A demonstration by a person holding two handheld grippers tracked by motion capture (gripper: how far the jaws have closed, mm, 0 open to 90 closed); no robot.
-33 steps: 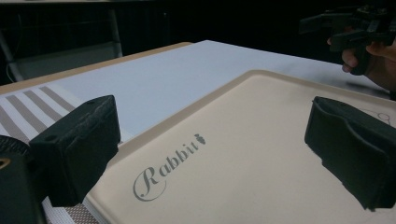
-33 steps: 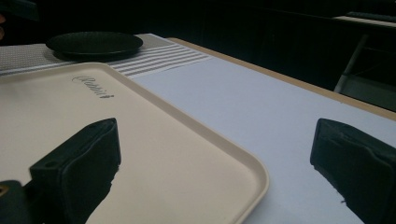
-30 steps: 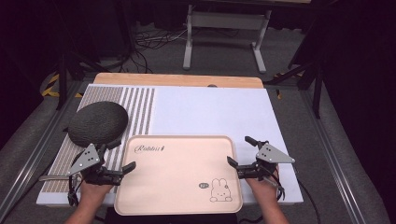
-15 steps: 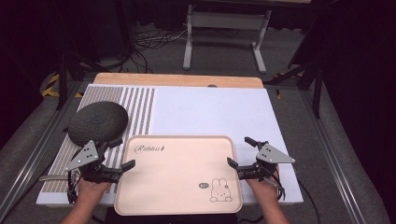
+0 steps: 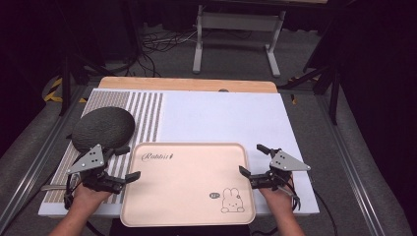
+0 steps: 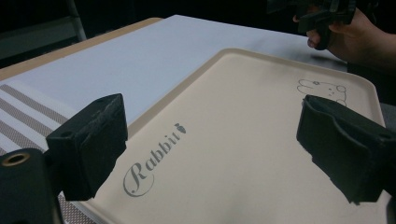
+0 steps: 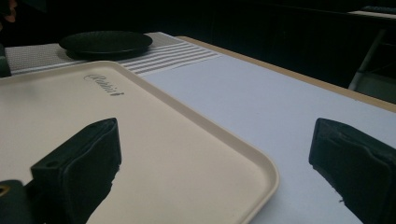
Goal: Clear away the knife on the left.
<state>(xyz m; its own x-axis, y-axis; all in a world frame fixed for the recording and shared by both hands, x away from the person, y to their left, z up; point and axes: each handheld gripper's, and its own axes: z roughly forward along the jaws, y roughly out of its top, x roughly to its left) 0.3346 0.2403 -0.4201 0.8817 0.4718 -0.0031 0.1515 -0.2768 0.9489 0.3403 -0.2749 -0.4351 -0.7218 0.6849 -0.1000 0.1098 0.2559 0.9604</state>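
Observation:
A beige tray [image 5: 187, 187] with a "Rabbit" print and a small rabbit drawing lies flat at the near edge of the table. My left gripper [image 5: 127, 163] is at the tray's left rim, open. Its jaws have just been closing slightly, with the rim between them and not pressed. In the left gripper view the tray [image 6: 233, 130] stretches away between that gripper's [image 6: 217, 144] wide-set jaws. My right gripper [image 5: 253, 160] stands open astride the tray's right rim. The right gripper view shows that rim [image 7: 261, 172] between its jaws [image 7: 217, 177], untouched.
A dark round plate [image 5: 102, 128] rests on the striped left part of a white mat [image 5: 221, 118], just behind the left gripper. The mat covers a wooden tabletop [image 5: 187, 83]. A metal stand [image 5: 236, 29] and cables sit on the floor beyond.
The left gripper has edged slightly left and farther up the table. The tray and the right gripper have stayed put.

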